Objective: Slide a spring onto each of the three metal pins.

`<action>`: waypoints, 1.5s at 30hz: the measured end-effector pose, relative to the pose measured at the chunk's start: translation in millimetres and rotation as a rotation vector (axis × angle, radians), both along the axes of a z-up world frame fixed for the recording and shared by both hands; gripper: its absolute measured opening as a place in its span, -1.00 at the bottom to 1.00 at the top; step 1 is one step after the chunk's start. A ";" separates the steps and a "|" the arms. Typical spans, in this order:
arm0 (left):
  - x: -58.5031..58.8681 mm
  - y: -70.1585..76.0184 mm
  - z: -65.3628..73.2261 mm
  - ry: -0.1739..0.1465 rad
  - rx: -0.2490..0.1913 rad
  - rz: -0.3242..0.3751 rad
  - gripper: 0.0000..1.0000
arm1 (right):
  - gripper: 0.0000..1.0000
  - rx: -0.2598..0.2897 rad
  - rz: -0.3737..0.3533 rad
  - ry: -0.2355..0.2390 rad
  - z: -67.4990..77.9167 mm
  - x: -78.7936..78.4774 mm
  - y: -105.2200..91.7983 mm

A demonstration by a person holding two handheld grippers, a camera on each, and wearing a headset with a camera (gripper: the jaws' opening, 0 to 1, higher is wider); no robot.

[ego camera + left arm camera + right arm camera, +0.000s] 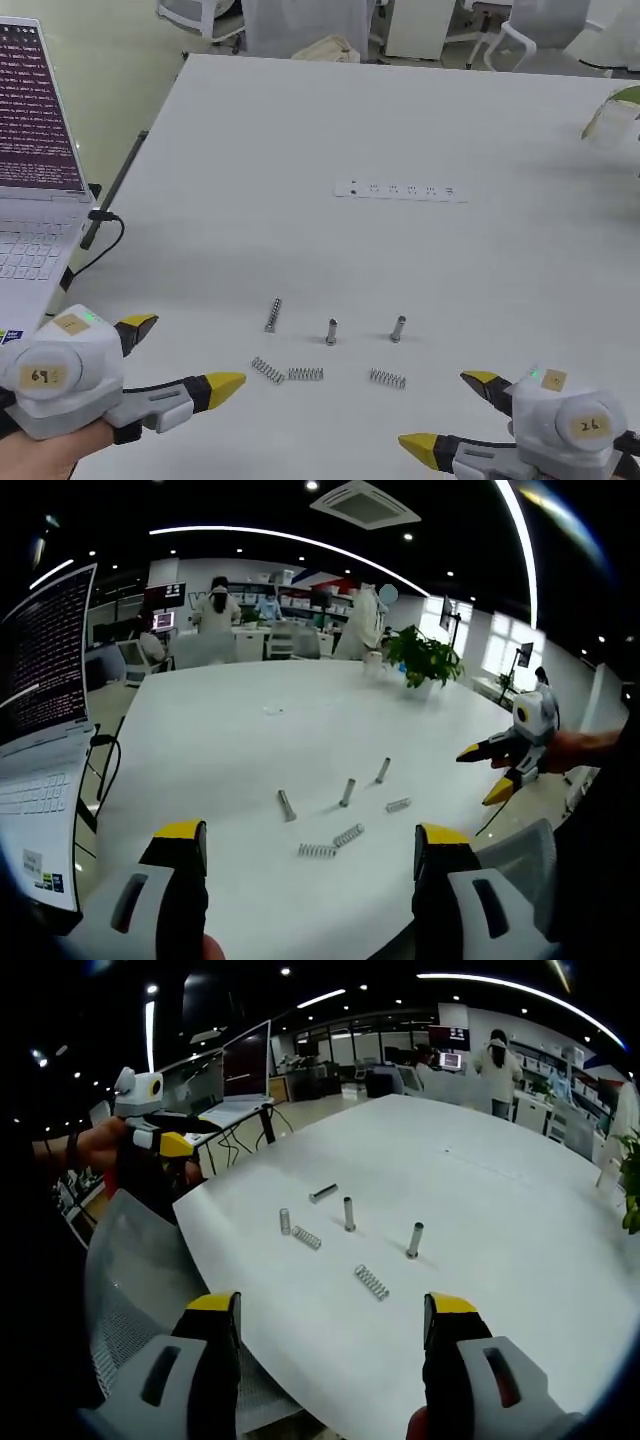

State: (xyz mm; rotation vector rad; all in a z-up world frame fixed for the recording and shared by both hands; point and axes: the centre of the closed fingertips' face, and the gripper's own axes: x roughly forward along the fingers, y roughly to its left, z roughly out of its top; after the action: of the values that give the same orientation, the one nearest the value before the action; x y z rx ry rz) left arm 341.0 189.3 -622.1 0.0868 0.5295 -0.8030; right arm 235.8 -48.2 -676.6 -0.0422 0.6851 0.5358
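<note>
**A:** Head view first. Anything to steer by?

**B:** Middle pin (331, 332), upright on the white table (300, 130). Just left of it, left pin (273, 314), lying on its side. Just right of it, right pin (397, 328), upright. Nearer than the middle pin, three springs (306, 374) flat in a loose row, none on any pin.

**A:** And the tools?

**B:** Left gripper (190, 352) nearer than the middle pin and off to its left, spread wide, holding nothing. Right gripper (440, 410) nearer and off to its right, equally wide, equally bare. Both well apart from pins and springs. Far beyond the middle pin, a power strip (400, 190); far to its left, a laptop (30, 180).

**A:** Left gripper view?

**B:** Left gripper (310, 832) wide apart, nothing clamped. Middle pin (347, 792) straight ahead past the tips, two springs (317, 850) just short of it, the third beside the right pin (383, 770). Well right of the middle pin, right gripper (480, 776) in a hand, tips parted.

**A:** Right gripper view?

**B:** Right gripper (332, 1305) gaping too, empty. Middle pin (349, 1213) ahead, one of the springs (371, 1281) lying between it and the tips. Right pin (414, 1240) just right of the middle pin, left pin (323, 1193) flat just beyond it. Far left of the middle pin, off the table edge, left gripper (172, 1140); cannot tell its opening here.
</note>
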 end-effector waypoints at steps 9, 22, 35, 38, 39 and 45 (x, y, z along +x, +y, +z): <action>14.8 -9.4 -0.5 -0.007 0.000 -0.019 0.63 | 0.46 -0.001 0.001 0.007 -0.7 -0.9 0.5; 31.4 -18.6 -8.5 -0.003 0.024 -0.067 0.61 | 0.44 0.003 0.000 0.012 -0.7 2.4 2.2; 57.4 -37.3 -12.1 -0.001 0.031 -0.100 0.56 | 0.44 0.006 0.000 0.019 -2.0 5.9 3.9; 61.9 -41.1 -15.7 0.001 0.037 -0.113 0.56 | 0.44 0.004 0.002 0.021 -2.1 7.2 3.4; 63.2 -41.8 -16.5 0.002 0.038 -0.116 0.56 | 0.44 0.004 0.002 0.021 -1.9 7.3 3.3; 72.3 -45.2 -22.8 0.010 0.046 -0.124 0.55 | 0.43 0.001 0.001 0.021 -1.2 9.2 0.0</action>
State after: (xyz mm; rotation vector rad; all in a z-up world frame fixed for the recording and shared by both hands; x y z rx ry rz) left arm 413.3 144.2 -645.0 0.1595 0.5562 -0.9128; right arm 244.9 -48.2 -677.9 -0.0362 0.7055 0.5378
